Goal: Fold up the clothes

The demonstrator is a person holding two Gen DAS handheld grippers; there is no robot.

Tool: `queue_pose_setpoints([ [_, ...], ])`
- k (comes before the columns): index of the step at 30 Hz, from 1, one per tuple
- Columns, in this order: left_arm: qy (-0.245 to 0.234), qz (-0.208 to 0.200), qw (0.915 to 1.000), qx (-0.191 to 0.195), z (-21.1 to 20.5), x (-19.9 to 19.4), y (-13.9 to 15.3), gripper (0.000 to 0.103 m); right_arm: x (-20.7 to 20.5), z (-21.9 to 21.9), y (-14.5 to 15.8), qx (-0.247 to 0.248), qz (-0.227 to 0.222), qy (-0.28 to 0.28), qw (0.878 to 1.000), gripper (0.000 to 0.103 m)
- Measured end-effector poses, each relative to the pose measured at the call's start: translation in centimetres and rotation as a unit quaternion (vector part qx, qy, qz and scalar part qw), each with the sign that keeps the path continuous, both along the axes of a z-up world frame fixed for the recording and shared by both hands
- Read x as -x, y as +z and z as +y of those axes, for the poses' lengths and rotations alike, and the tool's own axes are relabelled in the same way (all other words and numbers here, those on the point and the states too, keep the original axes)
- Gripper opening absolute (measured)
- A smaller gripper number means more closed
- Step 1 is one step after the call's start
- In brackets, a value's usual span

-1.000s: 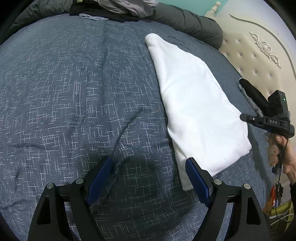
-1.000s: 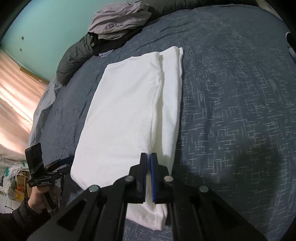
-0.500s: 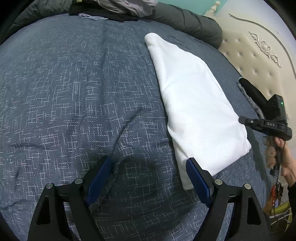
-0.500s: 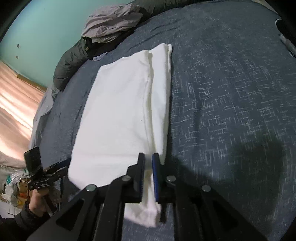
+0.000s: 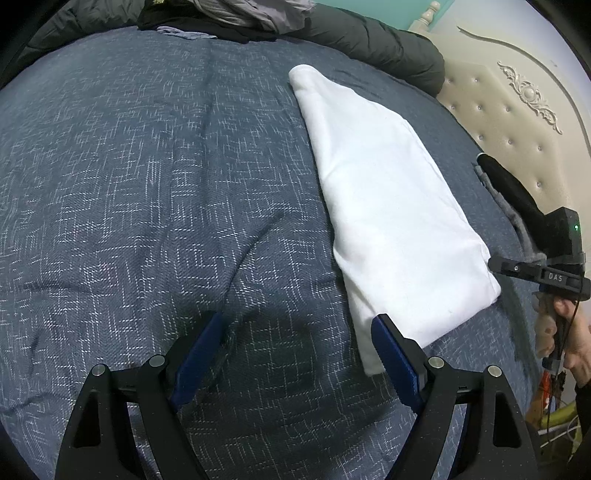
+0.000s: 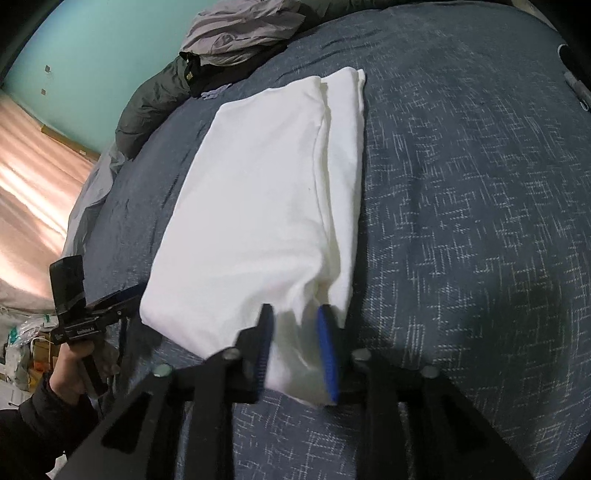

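A folded white garment point(image 5: 391, 218) lies flat on the dark blue patterned bedspread point(image 5: 147, 184), a long narrow strip with one layer overlapping the other along its length, as my two handheld grippers hang at its near end. My left gripper point(image 5: 295, 354) sits over bare bedspread with its blue-padded fingers point(image 5: 199, 350) spread wide and nothing between them; the right-hand finger stands just beside the garment's near corner, and I cannot tell whether it touches the cloth. From the right wrist view, my right gripper point(image 6: 295, 332) has its two fingers a little apart, one on either side of the garment's near corner point(image 6: 295, 354); the picture is blurred there, and the pads appear to stand off the cloth rather than pinch it. The same view shows the left gripper point(image 6: 99, 314) held in a hand point(image 6: 74, 369) in a dark sleeve, at the near left edge of the garment. At the far edge of the bed, a pile of grey and dark clothing point(image 6: 236, 33) rests against a teal wall point(image 6: 92, 55). A cream tufted headboard point(image 5: 509, 122) rises to the right in the left wrist view.
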State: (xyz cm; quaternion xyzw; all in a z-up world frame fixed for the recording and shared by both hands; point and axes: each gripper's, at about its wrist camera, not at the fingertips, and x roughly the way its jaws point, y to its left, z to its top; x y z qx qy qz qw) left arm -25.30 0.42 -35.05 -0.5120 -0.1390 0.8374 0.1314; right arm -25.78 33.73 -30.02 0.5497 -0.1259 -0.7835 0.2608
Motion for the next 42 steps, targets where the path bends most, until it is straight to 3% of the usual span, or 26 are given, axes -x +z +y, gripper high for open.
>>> queue_pose_setpoints([
  [1,0.000,0.000,1.0000,0.000,0.0,0.0,0.0,0.086,0.0,0.0,0.0,-0.002,0.001,0.000,1.000,0.005],
  [3,0.002,0.000,1.0000,0.000,0.1,-0.1,0.0,0.086,-0.2,0.4,0.1,-0.008,0.007,-0.005,1.000,0.002],
  [8,0.008,0.000,1.0000,0.000,0.6,-0.4,0.2,0.086,-0.8,1.8,1.0,-0.011,0.020,-0.019,1.000,0.002],
  [12,0.006,0.000,1.0000,0.002,0.7,-0.4,0.1,0.087,-0.4,2.0,-0.5,-0.018,0.007,-0.030,0.999,0.002],
  [16,0.006,-0.001,1.0000,0.000,0.7,-0.3,0.2,0.087,-0.3,2.2,-0.5,0.013,0.008,-0.041,0.999,0.002],
  [18,0.006,-0.001,1.0000,0.000,0.7,-0.2,0.2,0.087,-0.5,2.5,-0.2,0.018,0.008,-0.045,0.999,0.005],
  [21,0.007,-0.002,1.0000,0.001,0.7,-0.2,0.2,0.087,-1.4,2.3,0.3,0.005,0.008,-0.030,0.999,0.025],
  [27,-0.001,-0.002,1.0000,0.002,0.3,0.1,0.3,0.087,-2.7,2.2,-0.3,-0.009,-0.001,-0.019,1.000,0.026],
  [31,-0.002,-0.003,1.0000,0.002,0.4,0.1,0.3,0.087,-3.5,2.1,-0.7,-0.016,-0.002,-0.016,1.000,0.008],
  [35,-0.001,-0.002,1.0000,0.002,0.4,0.0,0.3,0.087,-4.1,3.3,-0.1,0.010,0.009,-0.039,0.999,0.005],
  [42,0.001,-0.002,1.0000,0.001,0.5,-0.3,0.2,0.087,-4.0,4.8,-1.7,0.051,-0.019,-0.070,0.996,0.005],
])
